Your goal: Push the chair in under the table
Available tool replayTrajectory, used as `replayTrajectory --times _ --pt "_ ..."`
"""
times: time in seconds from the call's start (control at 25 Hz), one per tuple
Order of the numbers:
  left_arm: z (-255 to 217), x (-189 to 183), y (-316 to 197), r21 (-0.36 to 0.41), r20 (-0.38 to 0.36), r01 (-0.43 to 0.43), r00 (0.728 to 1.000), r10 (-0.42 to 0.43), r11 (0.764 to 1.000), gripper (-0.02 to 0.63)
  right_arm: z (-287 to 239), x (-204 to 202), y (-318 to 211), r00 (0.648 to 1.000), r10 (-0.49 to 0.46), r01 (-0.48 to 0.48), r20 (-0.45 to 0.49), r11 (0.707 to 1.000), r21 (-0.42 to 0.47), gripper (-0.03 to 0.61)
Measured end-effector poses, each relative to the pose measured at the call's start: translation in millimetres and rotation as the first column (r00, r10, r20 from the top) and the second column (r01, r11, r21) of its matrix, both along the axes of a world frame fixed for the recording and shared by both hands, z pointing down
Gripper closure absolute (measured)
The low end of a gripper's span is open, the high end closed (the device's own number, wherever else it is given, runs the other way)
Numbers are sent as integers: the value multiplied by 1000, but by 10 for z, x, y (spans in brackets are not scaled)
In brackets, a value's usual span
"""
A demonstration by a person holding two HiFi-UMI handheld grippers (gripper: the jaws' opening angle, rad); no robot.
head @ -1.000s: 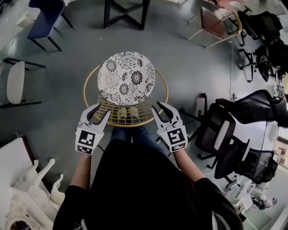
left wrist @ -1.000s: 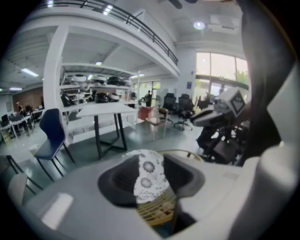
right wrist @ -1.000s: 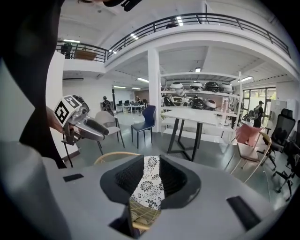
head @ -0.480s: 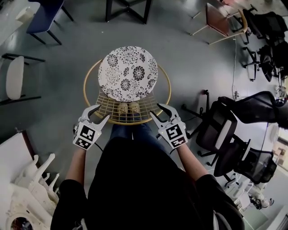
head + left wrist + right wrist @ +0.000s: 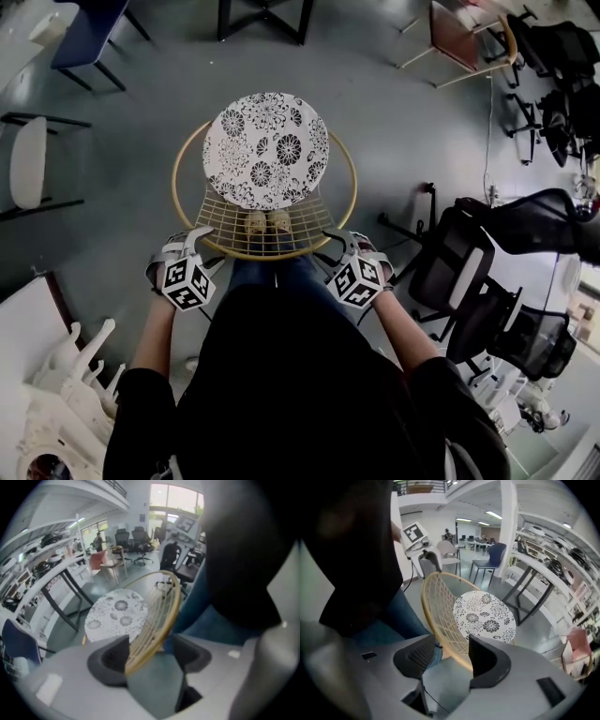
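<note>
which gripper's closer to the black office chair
Right: right gripper near the black office chair, left gripper across the wire chair. Both grippers' jaws are opening astride its rim.

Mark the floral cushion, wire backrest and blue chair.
floral cushion (image 5: 266, 150), head view, its centre.
wire backrest (image 5: 221, 220), head view, mid mesh.
blue chair (image 5: 92, 28), head view, its blue surface.
</note>
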State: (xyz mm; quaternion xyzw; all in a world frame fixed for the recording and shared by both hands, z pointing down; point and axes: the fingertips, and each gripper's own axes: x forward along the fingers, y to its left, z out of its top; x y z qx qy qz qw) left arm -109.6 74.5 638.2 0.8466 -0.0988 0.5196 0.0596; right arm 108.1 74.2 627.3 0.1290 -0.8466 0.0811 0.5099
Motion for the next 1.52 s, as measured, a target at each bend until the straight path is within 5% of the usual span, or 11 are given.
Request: replayTrajectory --times 0.16,0.4,0.84,1.0,1.28,1.52 --pt "211 -13 88 1 101 -139 985 138 990 321 255 -6 143 975 -179 183 -128 983 17 385" --pt "499 -43 101 -15 184 -225 957 224 974 321 575 10 201 918 -301 316 -259 949 15 385" --pt "694 -81 -30 72 323 -333 900 294 940 387 881 122 -2 846 -309 381 -434 920 87 387" --pt "752 -75 -89 99 357 -375 878 319 922 471 902 102 -93 847 -290 377 -445 918 120 486" --pt "788 -83 -44 90 408 -480 817 407 873 540 921 104 -70 812 -361 452 -459 886 102 514" --pt "804 -88 -20 77 387 -508 808 444 858 554 935 102 -72 809 -365 452 -460 888 89 515"
